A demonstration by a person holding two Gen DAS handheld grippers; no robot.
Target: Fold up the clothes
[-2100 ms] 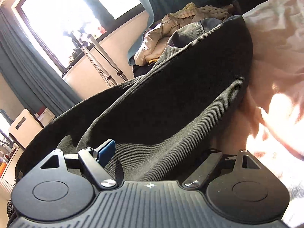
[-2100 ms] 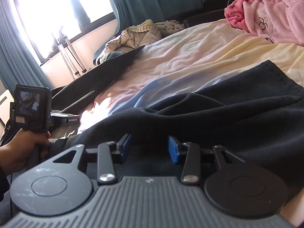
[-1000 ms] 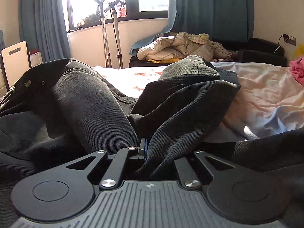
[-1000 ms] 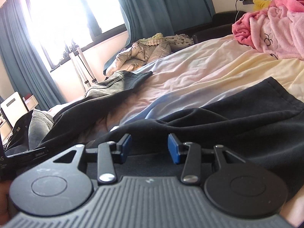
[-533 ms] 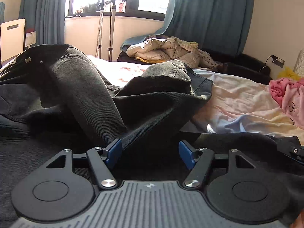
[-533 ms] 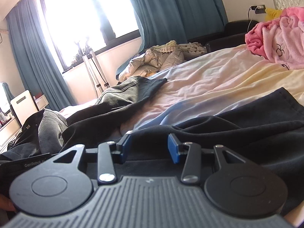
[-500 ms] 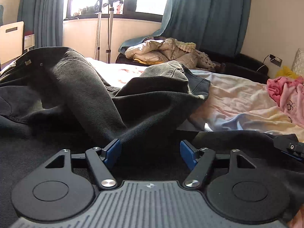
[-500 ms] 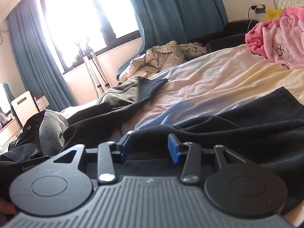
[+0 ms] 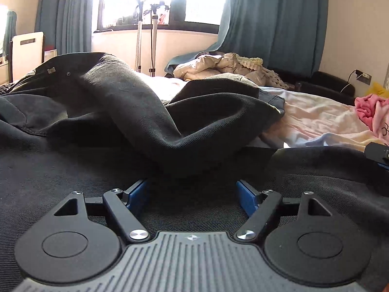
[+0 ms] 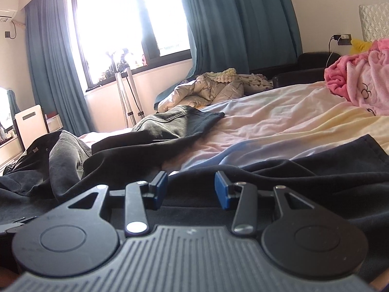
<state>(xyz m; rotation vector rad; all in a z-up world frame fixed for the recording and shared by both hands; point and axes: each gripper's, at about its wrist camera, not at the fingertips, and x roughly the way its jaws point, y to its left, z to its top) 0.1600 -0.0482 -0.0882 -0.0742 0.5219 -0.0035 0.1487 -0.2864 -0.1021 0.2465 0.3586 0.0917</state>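
1. The left gripper (image 9: 193,196) rests low on dark cloth, its fingers (image 9: 137,196) spread wide and holding nothing.
2. The right gripper (image 10: 192,189) has its fingers (image 10: 222,189) moderately apart, empty.
3. The dark jeans (image 9: 136,112) lie crumpled on the bed (image 10: 279,121), just beyond both grippers.

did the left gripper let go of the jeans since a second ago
Yes. The left gripper now stands open, pulled back from the jeans, which lie slumped on the bed below the window.

We see daylight blowing out the window (image 10: 126,24) in both views; dark clothes (image 9: 145,112) lose detail in shadow; fisheye bends the frame edges.
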